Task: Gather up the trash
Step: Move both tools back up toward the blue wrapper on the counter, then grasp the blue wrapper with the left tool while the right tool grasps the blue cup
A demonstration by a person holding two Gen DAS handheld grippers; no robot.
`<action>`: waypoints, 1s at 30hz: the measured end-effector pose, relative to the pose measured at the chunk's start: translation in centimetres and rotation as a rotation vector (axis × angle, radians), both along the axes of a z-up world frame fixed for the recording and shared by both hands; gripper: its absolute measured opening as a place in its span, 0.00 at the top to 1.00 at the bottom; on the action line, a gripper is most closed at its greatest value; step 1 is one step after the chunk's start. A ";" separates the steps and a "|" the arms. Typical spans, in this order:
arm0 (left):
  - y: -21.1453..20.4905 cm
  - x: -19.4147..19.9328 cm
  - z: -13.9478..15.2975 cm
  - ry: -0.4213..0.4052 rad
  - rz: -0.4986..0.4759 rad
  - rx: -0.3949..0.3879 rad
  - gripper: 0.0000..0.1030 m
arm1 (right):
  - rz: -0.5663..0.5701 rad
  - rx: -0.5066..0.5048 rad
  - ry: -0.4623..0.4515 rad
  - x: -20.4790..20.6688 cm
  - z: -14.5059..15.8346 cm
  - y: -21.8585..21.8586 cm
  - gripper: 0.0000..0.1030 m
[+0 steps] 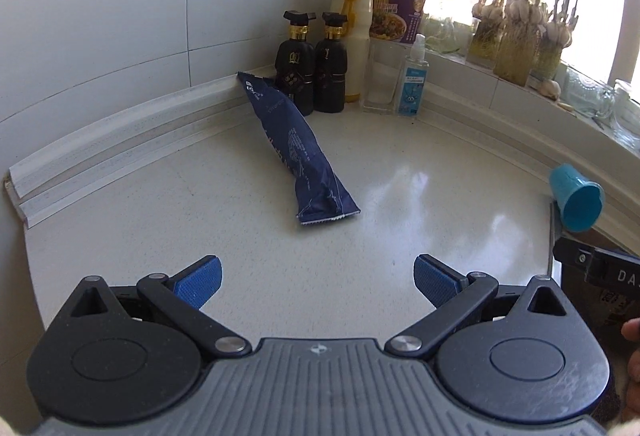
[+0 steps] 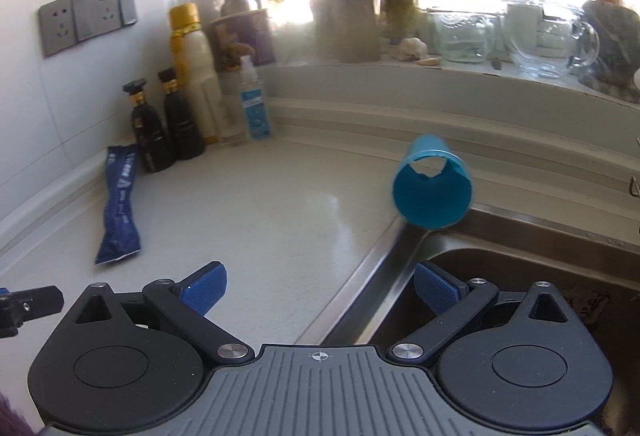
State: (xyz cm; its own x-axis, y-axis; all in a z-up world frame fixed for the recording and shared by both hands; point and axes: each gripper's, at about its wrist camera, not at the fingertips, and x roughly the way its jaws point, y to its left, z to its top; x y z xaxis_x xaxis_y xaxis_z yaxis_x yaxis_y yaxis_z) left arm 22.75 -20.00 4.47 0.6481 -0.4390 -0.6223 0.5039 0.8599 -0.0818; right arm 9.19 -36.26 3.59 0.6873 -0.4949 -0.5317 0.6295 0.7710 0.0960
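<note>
A dark blue snack wrapper [image 1: 298, 152] lies flat on the white counter, its far end against two black bottles [image 1: 312, 76]. My left gripper [image 1: 318, 282] is open and empty, just short of the wrapper's near end. A blue paper cup [image 2: 432, 184] lies on its side at the sink's edge, mouth toward the camera; it also shows in the left wrist view [image 1: 576, 196]. My right gripper [image 2: 320, 286] is open and empty, over the sink's rim, below the cup. The wrapper shows at the left of the right wrist view [image 2: 120, 204].
Bottles, a white and yellow flask [image 1: 356, 28], an instant noodle tub [image 1: 396, 12] and a spray bottle [image 1: 414, 76] crowd the back corner. Garlic jars [image 1: 516, 36] and glassware [image 2: 548, 36] line the window sill. The steel sink [image 2: 500, 260] lies at right.
</note>
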 end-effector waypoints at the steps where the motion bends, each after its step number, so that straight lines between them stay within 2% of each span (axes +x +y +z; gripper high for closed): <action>1: -0.4 0.6 -0.2 -0.004 0.009 -0.002 0.01 | -0.021 0.000 0.003 0.2 -0.2 -0.6 0.02; 4: -1.6 2.3 -0.9 -0.005 0.037 -0.008 0.01 | -0.090 -0.035 0.023 1.0 -1.0 -2.7 0.02; 10: -3.0 4.9 -1.7 -0.007 0.082 -0.033 0.02 | -0.130 -0.107 0.036 2.7 -1.5 -5.0 0.02; 12: -3.4 5.6 -1.8 -0.007 0.098 -0.039 0.06 | -0.151 -0.147 0.053 3.8 -1.6 -5.9 0.02; 16: -4.0 6.6 -2.1 -0.006 0.110 -0.048 0.15 | -0.180 -0.165 0.058 4.8 -1.7 -6.9 0.02; 21: -4.7 7.2 -2.3 -0.018 0.106 -0.032 0.32 | -0.198 -0.192 0.072 5.8 -2.0 -7.9 0.02; 26: -5.0 7.8 -2.7 0.006 0.109 -0.030 0.50 | -0.216 -0.206 0.076 6.5 -2.2 -9.1 0.02; 27: -5.0 7.8 -2.7 0.009 0.108 -0.034 0.61 | -0.218 -0.211 0.077 6.5 -2.2 -9.2 0.03; 29: -5.0 7.9 -2.7 0.012 0.112 -0.030 0.67 | -0.222 -0.220 0.077 6.6 -2.3 -9.3 0.04; 30: -5.0 7.9 -2.7 0.010 0.113 -0.032 0.69 | -0.235 -0.234 0.074 6.6 -2.3 -9.4 0.09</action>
